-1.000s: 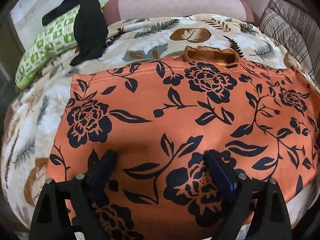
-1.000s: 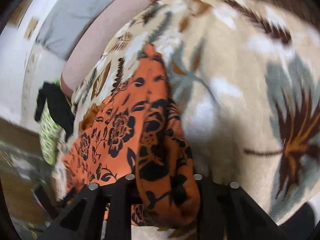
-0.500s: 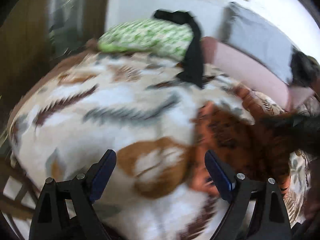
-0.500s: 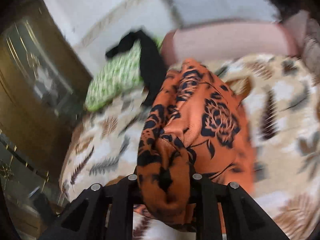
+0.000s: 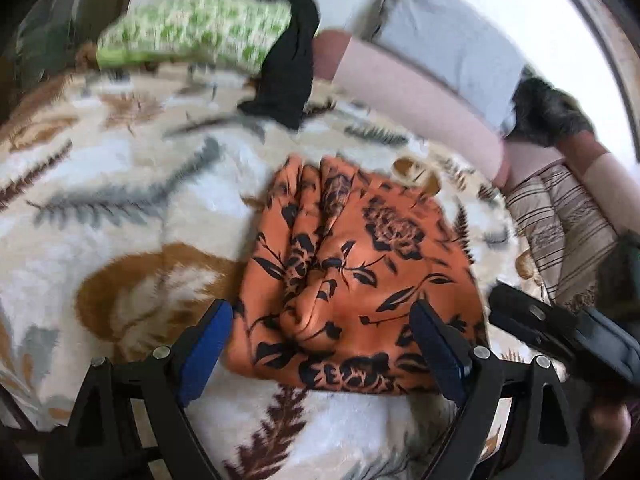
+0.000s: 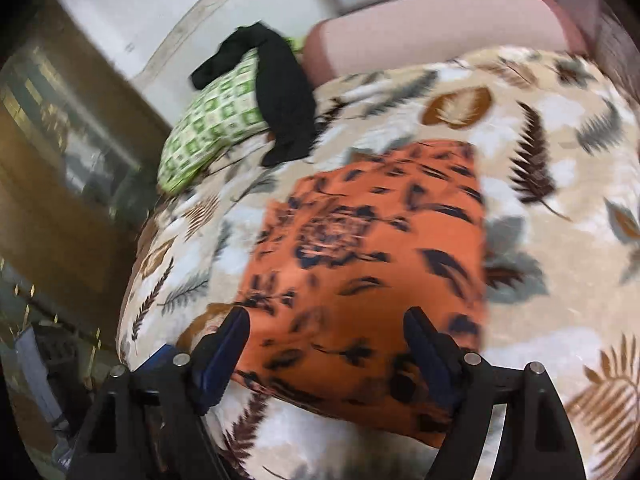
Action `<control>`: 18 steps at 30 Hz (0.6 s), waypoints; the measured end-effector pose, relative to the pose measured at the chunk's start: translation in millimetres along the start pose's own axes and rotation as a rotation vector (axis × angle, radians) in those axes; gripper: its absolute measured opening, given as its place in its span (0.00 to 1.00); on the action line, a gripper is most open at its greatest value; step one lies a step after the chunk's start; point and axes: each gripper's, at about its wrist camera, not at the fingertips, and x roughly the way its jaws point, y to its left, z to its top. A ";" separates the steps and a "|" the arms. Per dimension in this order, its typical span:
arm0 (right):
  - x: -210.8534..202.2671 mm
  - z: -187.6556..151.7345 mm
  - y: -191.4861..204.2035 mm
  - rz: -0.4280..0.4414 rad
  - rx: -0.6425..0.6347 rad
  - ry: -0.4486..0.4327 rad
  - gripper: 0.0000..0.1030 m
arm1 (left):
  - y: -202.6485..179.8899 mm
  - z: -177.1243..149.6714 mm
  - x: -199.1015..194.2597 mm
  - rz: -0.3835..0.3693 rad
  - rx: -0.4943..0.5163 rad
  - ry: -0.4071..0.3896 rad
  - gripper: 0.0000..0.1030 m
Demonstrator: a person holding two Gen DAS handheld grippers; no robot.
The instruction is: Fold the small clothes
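An orange garment with a black flower print [image 5: 360,280] lies folded over on the leaf-patterned blanket [image 5: 120,208]; its left part is bunched into creases. It also shows in the right wrist view [image 6: 372,264]. My left gripper [image 5: 324,344] is open and empty, just above the garment's near edge. My right gripper [image 6: 328,352] is open and empty too, over the garment's near edge; it shows at the right in the left wrist view [image 5: 560,340].
A green-and-white checked pillow [image 5: 192,32] with a black cloth [image 5: 288,64] draped over it lies at the far side. A pink bolster [image 5: 408,96], a grey pillow [image 5: 448,44] and a striped cushion [image 5: 560,220] sit at the back right. A wooden cabinet [image 6: 52,184] stands beside the bed.
My right gripper was shut on the bunched orange garment and has let go; the garment now lies folded on the blanket. My left gripper swung left, then back over the garment.
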 end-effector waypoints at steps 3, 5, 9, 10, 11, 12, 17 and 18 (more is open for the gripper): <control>-6.1 -6.6 -6.6 0.033 -0.002 -0.001 0.79 | 10.3 3.2 22.7 -0.021 -0.117 0.078 0.78; -2.5 -8.9 -6.9 0.042 -0.025 0.014 0.79 | 10.6 7.2 33.3 -0.014 -0.117 0.118 0.20; 11.7 -8.1 -17.9 0.050 -0.013 0.053 0.79 | -8.4 14.9 8.7 0.001 -0.029 0.032 0.13; 12.6 -7.2 -18.6 0.059 -0.012 0.053 0.79 | -17.2 17.0 -7.5 0.005 0.004 -0.025 0.13; 13.7 -5.9 -18.0 0.067 -0.013 0.052 0.79 | -30.5 16.2 -32.5 0.010 0.058 -0.108 0.13; 12.7 -5.8 -17.6 0.076 -0.013 0.049 0.79 | -37.1 11.6 -43.7 0.026 0.097 -0.152 0.14; 16.6 -10.2 -6.2 0.073 -0.068 0.068 0.80 | 10.8 -20.0 29.8 0.189 0.048 0.038 0.16; 20.8 -11.6 -4.3 0.072 -0.079 0.089 0.80 | 19.9 -23.0 37.5 0.167 0.013 0.057 0.16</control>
